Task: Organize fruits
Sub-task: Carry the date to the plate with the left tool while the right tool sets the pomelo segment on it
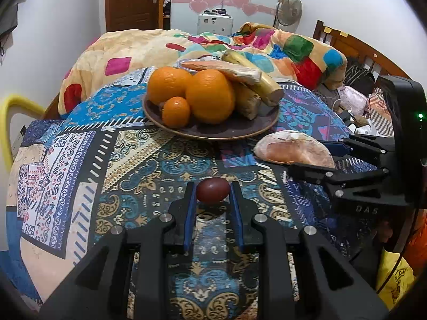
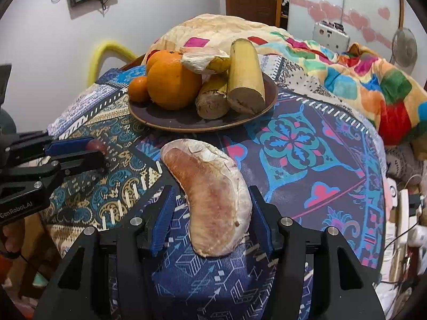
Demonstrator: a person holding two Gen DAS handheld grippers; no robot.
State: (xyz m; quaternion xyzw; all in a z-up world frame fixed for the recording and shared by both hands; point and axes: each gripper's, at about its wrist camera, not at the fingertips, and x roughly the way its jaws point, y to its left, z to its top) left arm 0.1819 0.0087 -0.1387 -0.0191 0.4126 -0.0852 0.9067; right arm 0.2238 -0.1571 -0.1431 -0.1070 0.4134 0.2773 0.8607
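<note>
A brown plate [image 1: 213, 130] on the patterned bedspread holds two big oranges [image 1: 209, 96], a small orange [image 1: 175, 111], cut banana pieces [image 1: 267, 88] and a pomelo wedge. My left gripper [image 1: 212, 192] is shut on a small dark red fruit [image 1: 212, 190], resting on the cloth in front of the plate; it also shows in the right wrist view [image 2: 96, 146]. My right gripper [image 2: 210, 200] is open around a pink pomelo wedge [image 2: 210, 194] lying on the cloth; the pads do not touch it. The wedge also shows in the left wrist view [image 1: 293, 149].
A colourful blanket [image 1: 267, 45] is heaped behind the plate. A wooden headboard [image 1: 347, 42] and clutter are at the right. A yellow chair back [image 1: 18, 106] stands at the left edge of the bed.
</note>
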